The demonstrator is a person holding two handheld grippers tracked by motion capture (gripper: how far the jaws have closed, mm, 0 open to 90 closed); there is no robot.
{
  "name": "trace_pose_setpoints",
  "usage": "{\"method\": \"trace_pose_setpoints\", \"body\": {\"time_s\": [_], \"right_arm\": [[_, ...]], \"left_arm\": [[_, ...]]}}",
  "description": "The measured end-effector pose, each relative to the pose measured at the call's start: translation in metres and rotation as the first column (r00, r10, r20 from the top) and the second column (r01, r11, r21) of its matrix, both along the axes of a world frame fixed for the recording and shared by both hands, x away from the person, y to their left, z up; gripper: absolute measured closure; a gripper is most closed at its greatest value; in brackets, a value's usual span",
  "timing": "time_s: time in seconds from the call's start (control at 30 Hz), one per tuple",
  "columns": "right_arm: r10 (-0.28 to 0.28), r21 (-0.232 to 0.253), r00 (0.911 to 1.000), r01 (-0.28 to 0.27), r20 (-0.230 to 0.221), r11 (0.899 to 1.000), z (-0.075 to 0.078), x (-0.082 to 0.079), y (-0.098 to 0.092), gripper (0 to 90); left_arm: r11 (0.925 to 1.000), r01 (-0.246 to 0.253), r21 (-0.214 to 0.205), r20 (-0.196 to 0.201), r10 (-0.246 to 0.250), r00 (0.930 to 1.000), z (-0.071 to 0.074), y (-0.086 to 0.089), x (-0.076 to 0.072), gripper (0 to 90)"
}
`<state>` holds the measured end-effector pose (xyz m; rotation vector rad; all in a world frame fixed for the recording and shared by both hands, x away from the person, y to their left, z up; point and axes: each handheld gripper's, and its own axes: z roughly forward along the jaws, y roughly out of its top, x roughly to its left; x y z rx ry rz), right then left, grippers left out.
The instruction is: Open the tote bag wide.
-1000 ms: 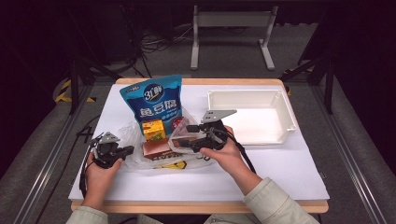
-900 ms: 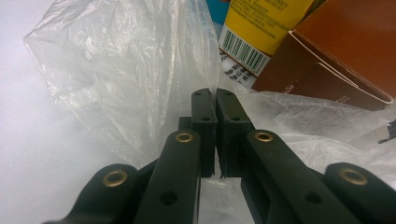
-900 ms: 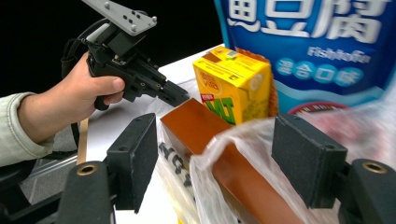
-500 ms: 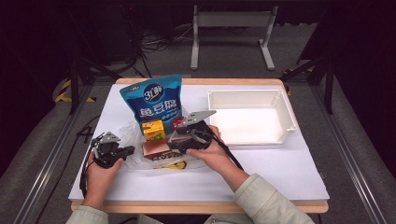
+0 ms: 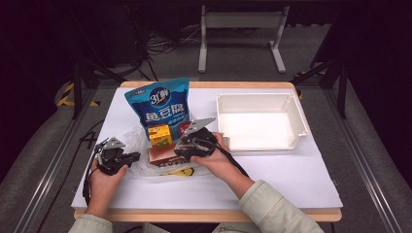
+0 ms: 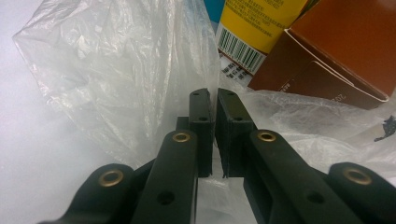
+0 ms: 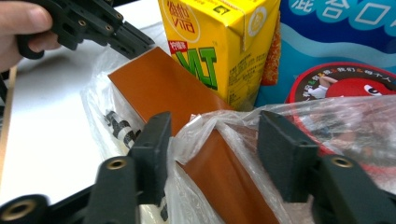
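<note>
Two grippers work at one clear plastic bag (image 5: 141, 162) in the high view: the left gripper (image 5: 133, 156) sits at the bag's left edge and the right gripper (image 5: 180, 148) reaches over its other side, just beside a brown box (image 5: 163, 156) lying in the film; behind them stand a small yellow carton (image 5: 159, 135) and a tall blue pouch (image 5: 159, 108) printed "31" with large Chinese characters reading fish tofu, and well off to the right gripper's far side sits a white tray (image 5: 260, 121). In the left gripper view, the jaws stand all but together, and film appears pinched between the pads — the thin sheet could slip out or tear if the other hand pulls hard; beyond the tips, a barcode shows on the yellow carton (image 6: 254, 32), and small print on the brown box (image 6: 336, 51) is too fine to read. In the right gripper view, the jaws have just been closing yet are apart, with a bunched fold of the bag (image 7: 219, 126) and the brown box (image 7: 187, 116) between them, neither pad pressing; closing here risks clamping the box along with the film — so the mouth would not open — or nudging the carton (image 7: 219, 42), marked "VITA", over against the pouch (image 7: 336, 32).
</note>
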<state>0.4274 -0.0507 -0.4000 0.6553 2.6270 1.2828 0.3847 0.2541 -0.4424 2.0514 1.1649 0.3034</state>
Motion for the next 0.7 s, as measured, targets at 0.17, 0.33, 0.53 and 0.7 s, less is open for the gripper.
{"method": "trace_pose_setpoints", "body": {"time_s": [0.17,0.33,0.53,0.7], "right_arm": [[-0.006,-0.035,0.9991,0.008,0.041,0.999,0.002,-0.002,-0.001,74.6],[-0.026,-0.016,0.9978,0.027,0.062,1.0,0.008,-0.003,-0.009,89.0],[-0.048,0.017,0.9951,0.047,0.086,0.999,0.017,-0.007,-0.024,89.6],[-0.091,0.044,0.9899,0.086,0.109,0.995,0.023,-0.012,-0.048,89.7]], "left_arm": [[1.0,-0.003,-0.001,0.003,0.003,1.0,0.0,0.001,0.0,84.8],[1.0,-0.002,-0.003,0.002,0.002,1.0,0.0,0.002,-0.001,84.6],[1.0,-0.002,-0.002,0.003,0.002,1.0,0.0,0.002,-0.001,84.4],[1.0,0.002,0.001,0.004,-0.002,1.0,0.0,0.002,-0.001,84.3]]}}
